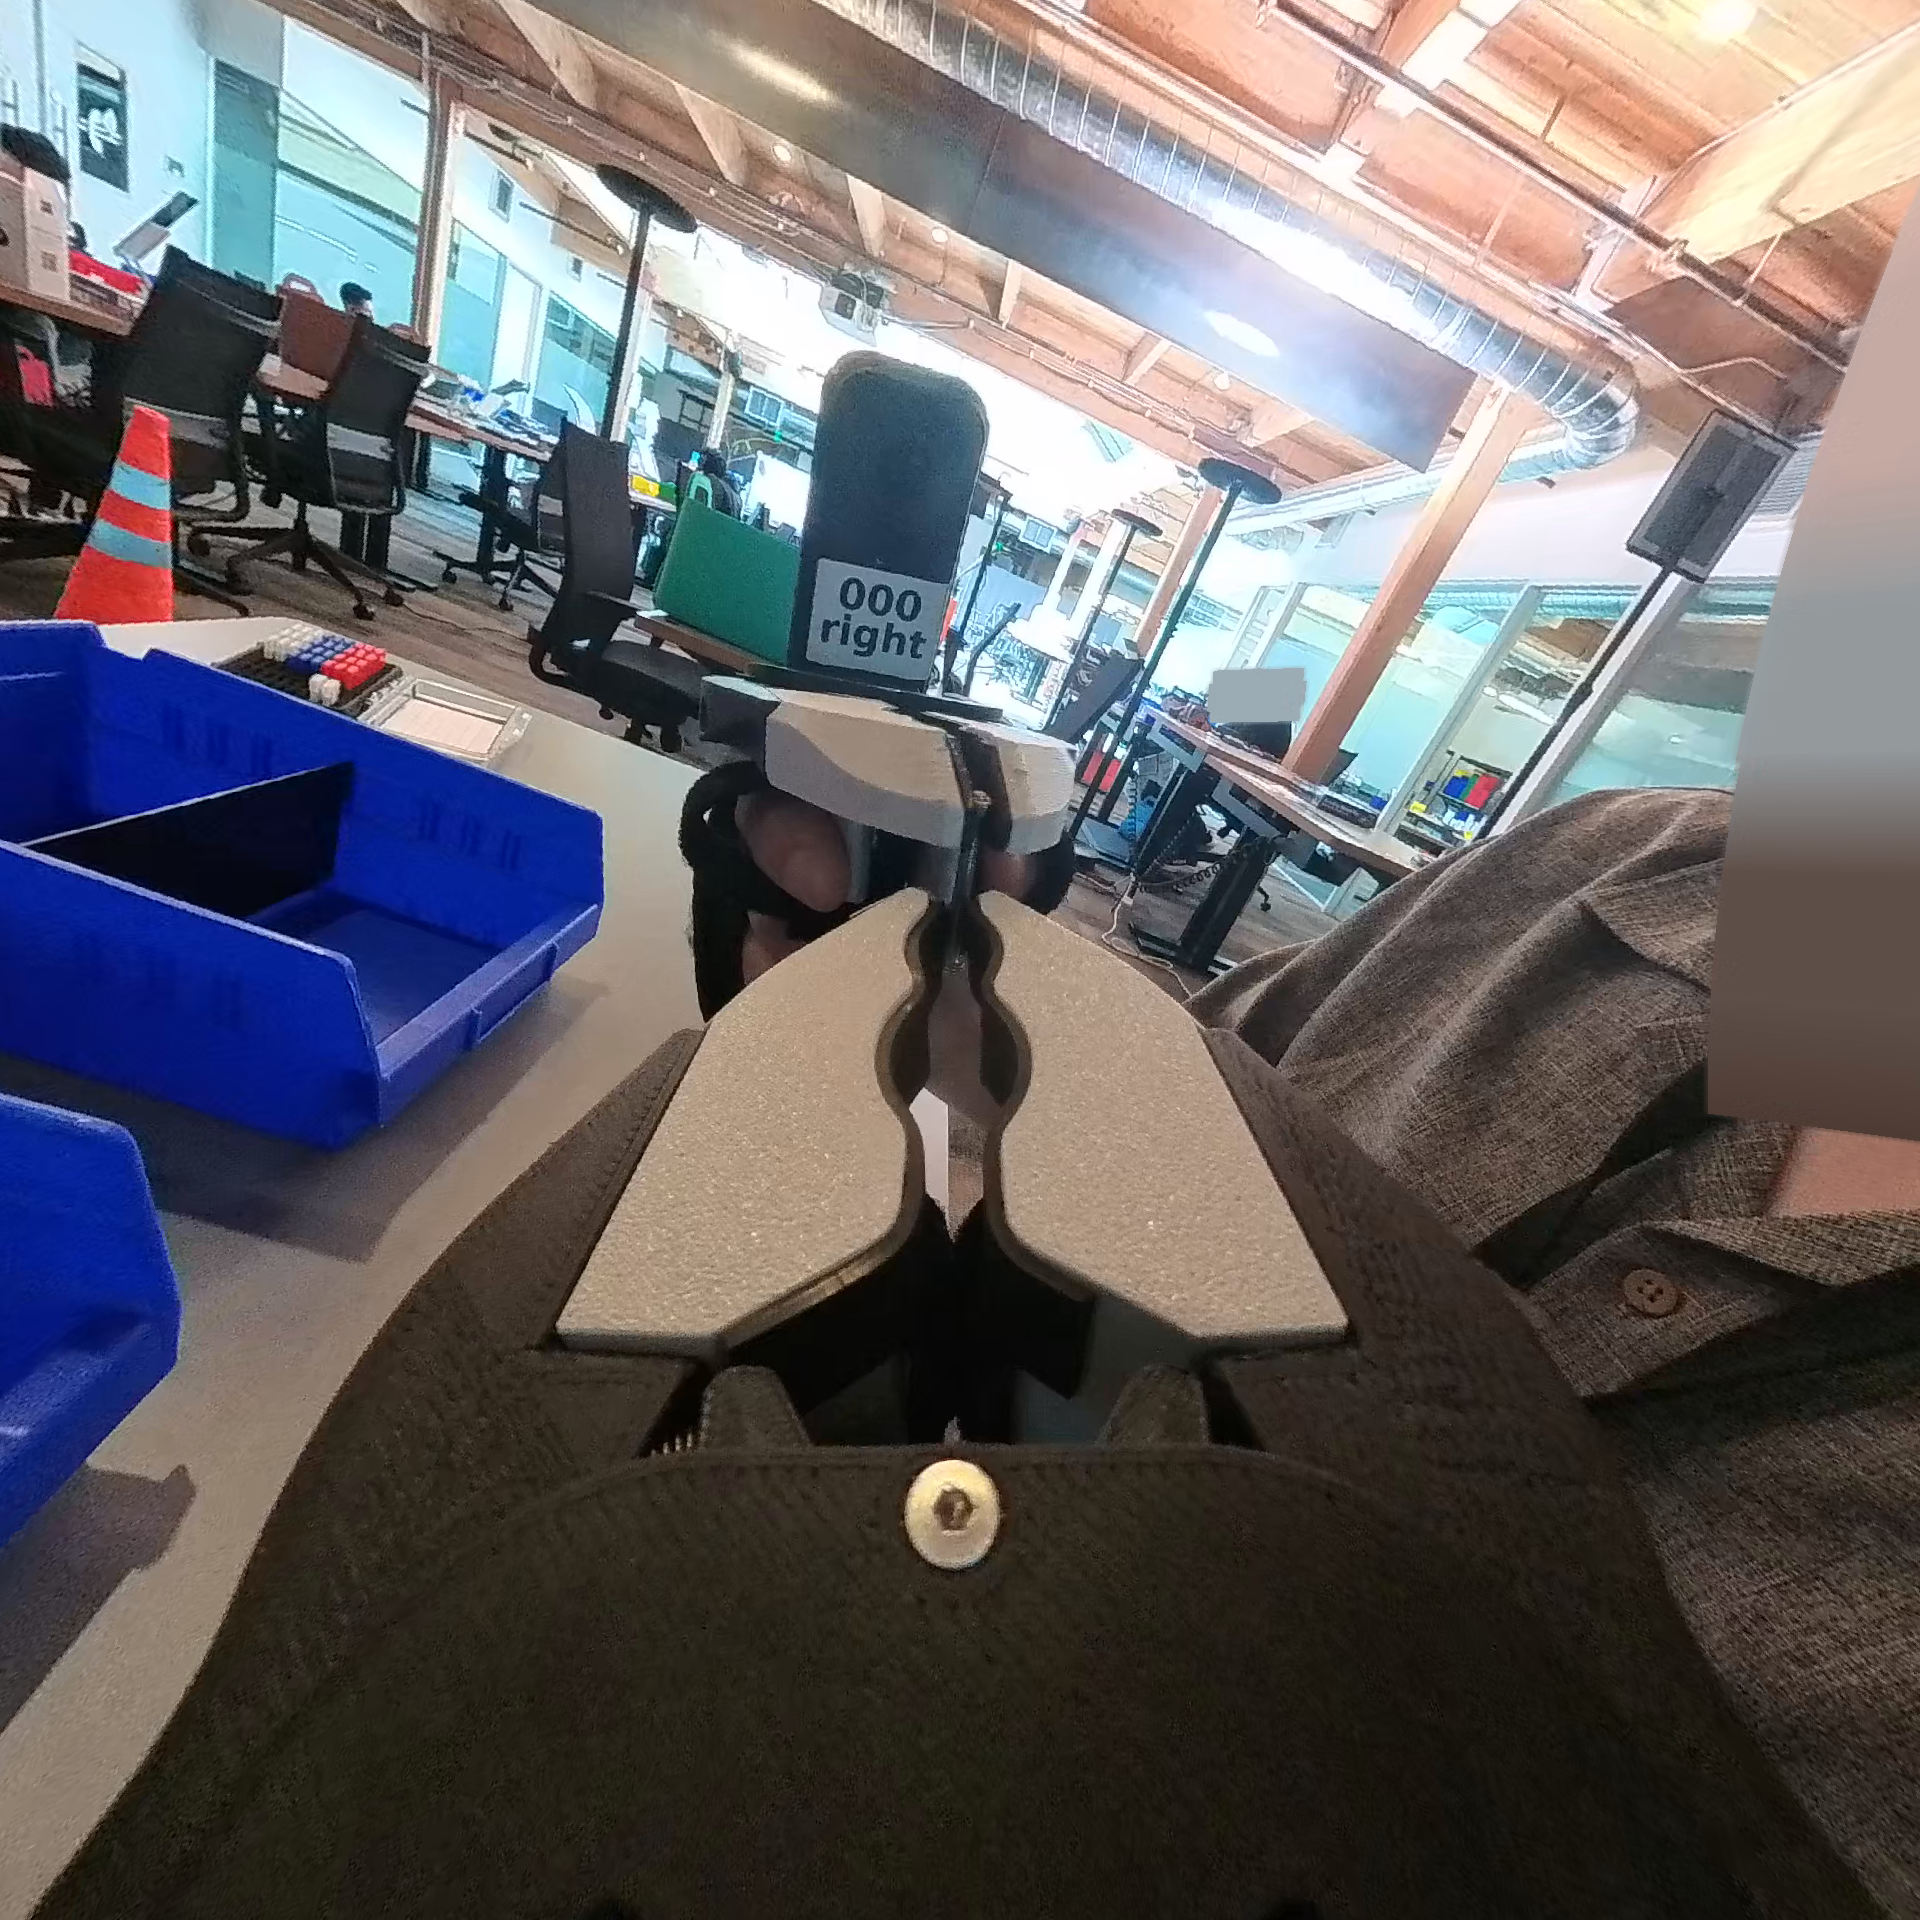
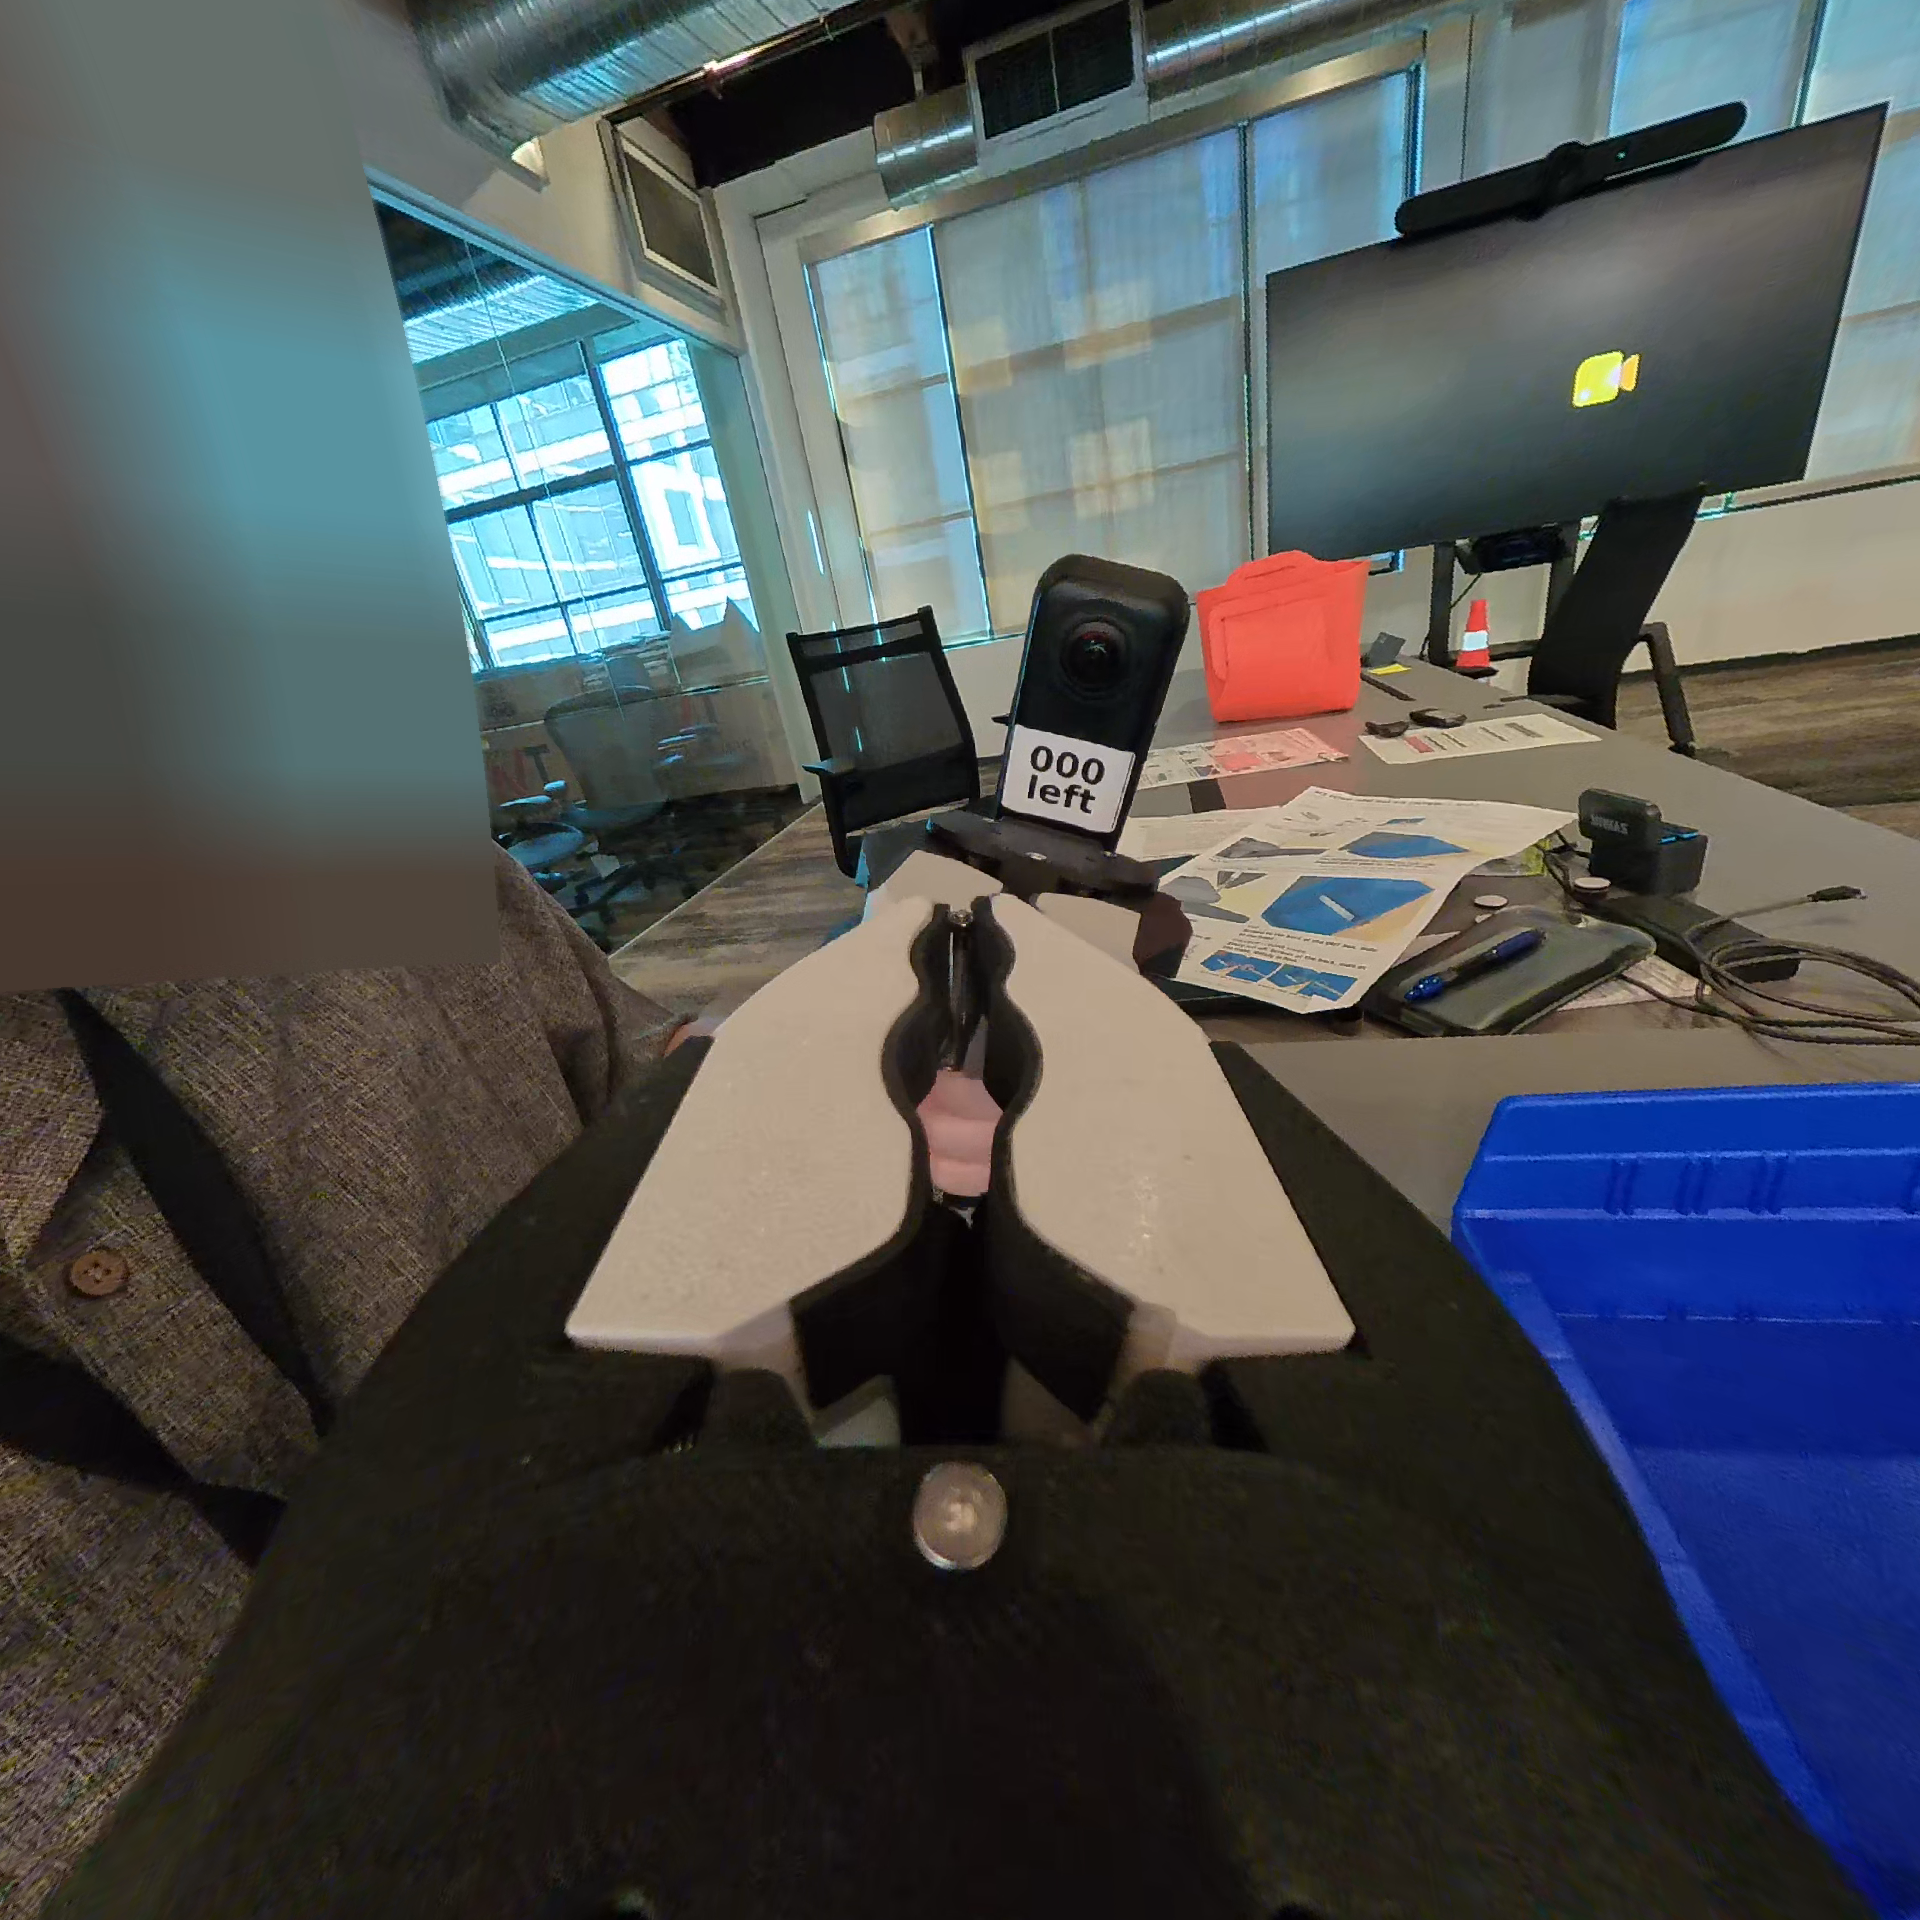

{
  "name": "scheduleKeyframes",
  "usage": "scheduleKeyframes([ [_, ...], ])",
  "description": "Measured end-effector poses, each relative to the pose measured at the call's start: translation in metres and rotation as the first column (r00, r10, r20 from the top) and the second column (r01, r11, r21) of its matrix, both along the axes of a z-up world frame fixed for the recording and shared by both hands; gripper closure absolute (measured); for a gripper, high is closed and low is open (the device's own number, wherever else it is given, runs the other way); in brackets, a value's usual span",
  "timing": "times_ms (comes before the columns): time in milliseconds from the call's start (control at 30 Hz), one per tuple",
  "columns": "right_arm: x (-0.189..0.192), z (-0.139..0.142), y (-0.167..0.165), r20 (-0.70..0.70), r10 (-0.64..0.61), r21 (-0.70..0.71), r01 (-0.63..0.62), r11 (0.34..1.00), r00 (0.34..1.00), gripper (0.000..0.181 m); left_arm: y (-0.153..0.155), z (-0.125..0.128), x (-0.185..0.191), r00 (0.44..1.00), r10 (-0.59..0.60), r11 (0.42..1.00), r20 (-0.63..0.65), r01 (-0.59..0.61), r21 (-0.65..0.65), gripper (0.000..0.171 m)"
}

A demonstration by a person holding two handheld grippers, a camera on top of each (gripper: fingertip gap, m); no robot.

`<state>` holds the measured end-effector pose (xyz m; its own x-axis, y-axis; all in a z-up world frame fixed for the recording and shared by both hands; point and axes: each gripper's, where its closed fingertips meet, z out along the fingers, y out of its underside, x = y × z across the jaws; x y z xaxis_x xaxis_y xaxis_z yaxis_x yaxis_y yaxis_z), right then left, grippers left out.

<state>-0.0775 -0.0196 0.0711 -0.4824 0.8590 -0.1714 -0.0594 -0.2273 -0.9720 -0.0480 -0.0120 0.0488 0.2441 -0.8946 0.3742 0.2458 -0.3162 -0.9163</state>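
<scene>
My two grippers face each other tip to tip above the grey table [image 1: 623,790]. My left gripper [image 1: 951,906] is shut, with a thin dark rod [image 1: 958,883] running between its grey fingertips. The rod comes from my right gripper [image 1: 961,795], held in a hand just beyond. In the right wrist view my right gripper [image 2: 961,912] is shut on the same piece: a pink grip [image 2: 961,1143] pinched at the narrow part of the fingers and a thin dark shaft [image 2: 958,987] with a silver end. The left gripper [image 2: 1023,899] shows right behind its tips.
A blue bin [image 1: 447,997] with a black divider and a second blue bin [image 1: 62,1299] stand left; a blue bin [image 2: 1714,1299] shows in the right view. Papers [image 2: 1330,894], a pen on a black case [image 2: 1507,966], cables, an orange bag [image 2: 1278,644]. A person in a grey shirt [image 1: 1558,1039]. Less than 4 cm separates the two grippers' tips.
</scene>
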Motion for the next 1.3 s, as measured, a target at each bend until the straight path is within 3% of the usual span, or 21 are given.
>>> scheduleKeyframes([
  [400,0.001,-0.003,0.0,-0.013,-0.008,-0.026,0.008,1.0,1.0,0.177,-0.002,-0.002,0.001,0.998,0.063,0.997,-0.026,-0.062,0.04,0.17],
  [700,0.006,0.003,-0.006,-0.048,0.059,-0.091,-0.063,0.994,0.997,0.176,-0.008,0.002,0.005,0.998,0.059,0.995,-0.032,-0.056,0.078,0.17],
  [967,0.009,0.004,0.004,-0.08,0.037,-0.173,-0.05,0.984,0.996,0.154,-0.004,0.001,0.002,0.983,0.152,0.976,-0.101,-0.134,0.17,0.17],
  [1033,0.01,0.003,0.012,-0.084,-0.014,-0.185,-0.002,0.983,0.996,0.151,0.0,-0.002,0.0,0.968,0.214,0.961,-0.135,-0.184,0.204,0.17],
  [1133,0.012,0.0,0.031,-0.067,-0.215,-0.163,0.202,0.966,0.974,0.15,0.013,-0.006,-0.01,0.912,0.368,0.915,-0.182,-0.32,0.246,0.17],
  [1233,0.011,-0.009,0.044,-0.013,-0.503,-0.056,0.502,0.863,0.864,0.16,0.029,-0.011,-0.025,0.818,0.535,0.837,-0.213,-0.478,0.266,0.17],
  [1300,0.007,-0.016,0.044,0.017,-0.628,0.036,0.628,0.778,0.778,0.16,0.035,-0.015,-0.03,0.762,0.605,0.792,-0.233,-0.544,0.276,0.17],
])
